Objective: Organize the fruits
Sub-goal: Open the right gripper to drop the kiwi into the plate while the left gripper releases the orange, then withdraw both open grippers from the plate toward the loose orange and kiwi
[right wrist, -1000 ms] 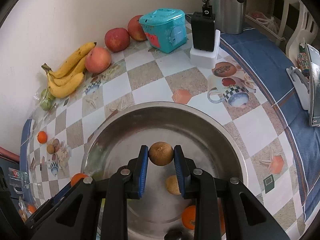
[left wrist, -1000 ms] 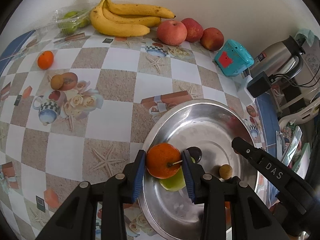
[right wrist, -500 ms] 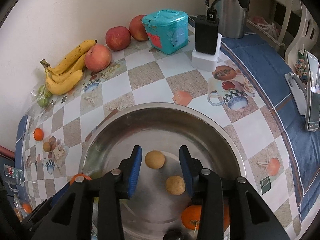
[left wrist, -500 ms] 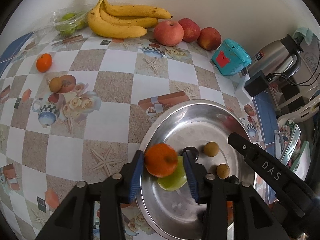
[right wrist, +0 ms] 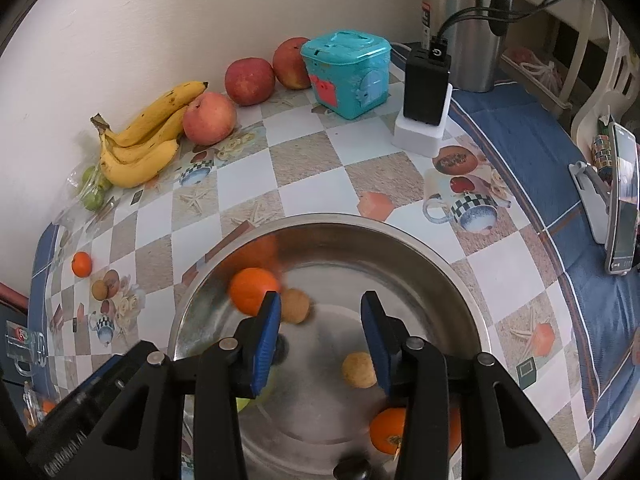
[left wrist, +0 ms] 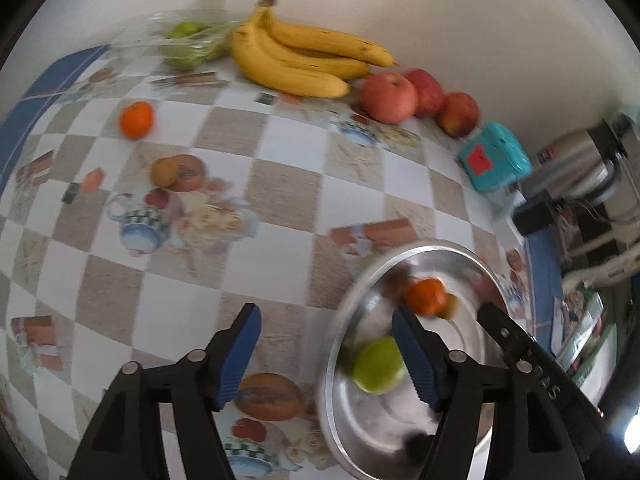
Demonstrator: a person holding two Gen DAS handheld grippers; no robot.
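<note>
Fruit lies loose in the bowl (right wrist: pixel 452 268): both tongs have just been opening and grip nothing. Left tongs (left wrist: pixel 326 350) gape over the bowl's rim beside a lime (left wrist: pixel 378 366), with the orange (left wrist: pixel 426 296) beyond; right tongs (right wrist: pixel 322 334) stand partly open above 2 longans (right wrist: pixel 295 306).

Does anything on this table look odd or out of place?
Mostly tidy. An orange and a small brown fruit sit alone far from the bowl, and the green fruit by the bananas are still in a plastic bag.

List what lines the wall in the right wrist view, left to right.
Bagged green fruits → yellow banana bunch → three red apples → teal plastic box → black charger block → steel kettle.
</note>
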